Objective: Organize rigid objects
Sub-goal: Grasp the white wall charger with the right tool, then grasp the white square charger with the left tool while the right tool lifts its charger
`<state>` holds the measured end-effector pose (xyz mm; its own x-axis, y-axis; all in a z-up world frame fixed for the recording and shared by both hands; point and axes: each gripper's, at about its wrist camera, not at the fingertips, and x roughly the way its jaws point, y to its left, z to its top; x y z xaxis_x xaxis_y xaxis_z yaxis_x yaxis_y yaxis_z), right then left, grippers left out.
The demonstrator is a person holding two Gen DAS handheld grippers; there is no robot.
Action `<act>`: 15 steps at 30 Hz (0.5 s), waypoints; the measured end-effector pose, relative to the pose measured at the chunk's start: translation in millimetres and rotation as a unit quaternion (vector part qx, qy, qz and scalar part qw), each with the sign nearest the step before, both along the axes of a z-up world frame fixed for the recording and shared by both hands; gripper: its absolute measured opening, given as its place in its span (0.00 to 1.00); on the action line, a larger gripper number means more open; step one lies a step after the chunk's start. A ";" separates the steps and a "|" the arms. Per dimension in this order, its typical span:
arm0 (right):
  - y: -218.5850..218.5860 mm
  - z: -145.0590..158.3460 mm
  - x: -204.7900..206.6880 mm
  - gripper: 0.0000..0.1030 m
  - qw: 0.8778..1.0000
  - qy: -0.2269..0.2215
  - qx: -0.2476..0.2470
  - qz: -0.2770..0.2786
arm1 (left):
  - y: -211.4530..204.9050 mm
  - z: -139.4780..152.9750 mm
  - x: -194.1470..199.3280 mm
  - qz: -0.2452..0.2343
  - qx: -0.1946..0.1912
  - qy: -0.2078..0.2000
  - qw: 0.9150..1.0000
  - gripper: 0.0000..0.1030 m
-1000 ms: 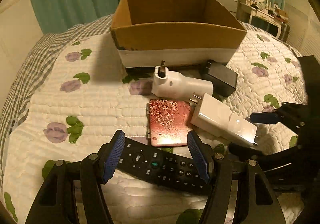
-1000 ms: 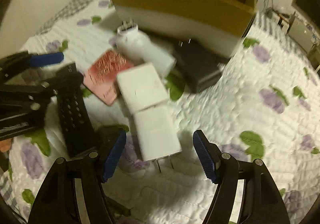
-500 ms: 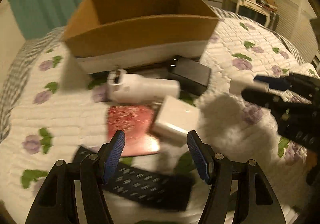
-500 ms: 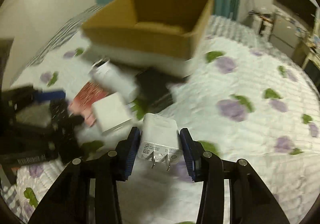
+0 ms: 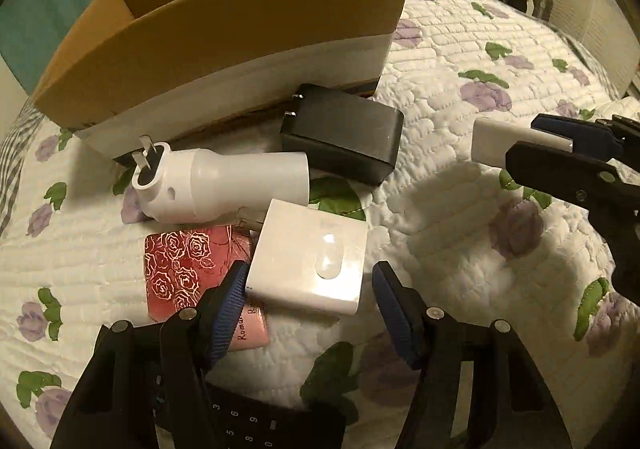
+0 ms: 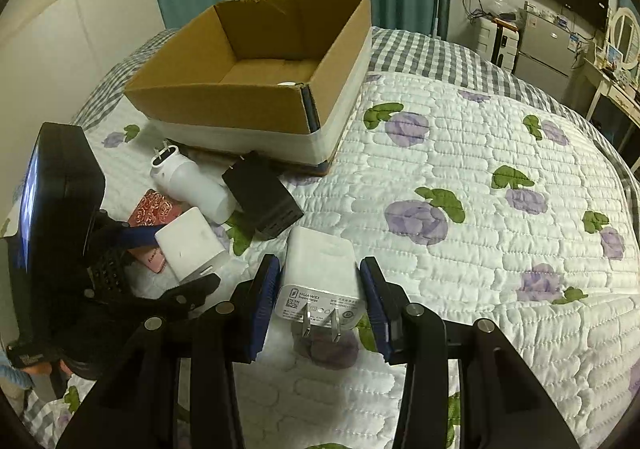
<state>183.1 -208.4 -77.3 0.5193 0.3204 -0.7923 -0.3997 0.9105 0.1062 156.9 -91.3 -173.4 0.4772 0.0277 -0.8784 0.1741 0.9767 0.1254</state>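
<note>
Since the earlier frame, both grippers have been travelling toward the cardboard box (image 6: 256, 89), which is resting on the quilted bed (image 6: 460, 153). Only the right wrist view is showing the box interior, where a small white item is lying; only the left wrist view is showing the remote control (image 5: 248, 429) under the left gripper (image 5: 308, 309). That gripper is hovering, fingers spread, either side of a square white charger (image 5: 308, 257) lying on a red rose-patterned case (image 5: 180, 269). The right gripper (image 6: 320, 289) is clenching a white Huawei charger (image 6: 320, 269), prongs toward the camera, above the bed near a black adapter (image 6: 262, 195) and a cylindrical white plug (image 6: 192, 177).
</note>
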 end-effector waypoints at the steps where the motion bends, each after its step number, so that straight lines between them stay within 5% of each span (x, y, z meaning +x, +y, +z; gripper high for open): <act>1: 0.9 0.8 -0.6 0.41 1.000 -0.001 -0.001 0.001 | 1.9 1.3 -1.2 0.003 -0.004 -0.001 1.000 0.53; 6: 2.2 6.5 -2.7 0.41 1.000 -0.011 -0.005 0.001 | 15.7 15.3 -12.9 0.012 -0.035 -0.021 0.999 0.52; 15: 6.2 37.7 -12.7 0.41 0.999 -0.050 -0.007 0.002 | 45.4 84.1 -34.9 0.035 -0.100 -0.095 0.990 0.49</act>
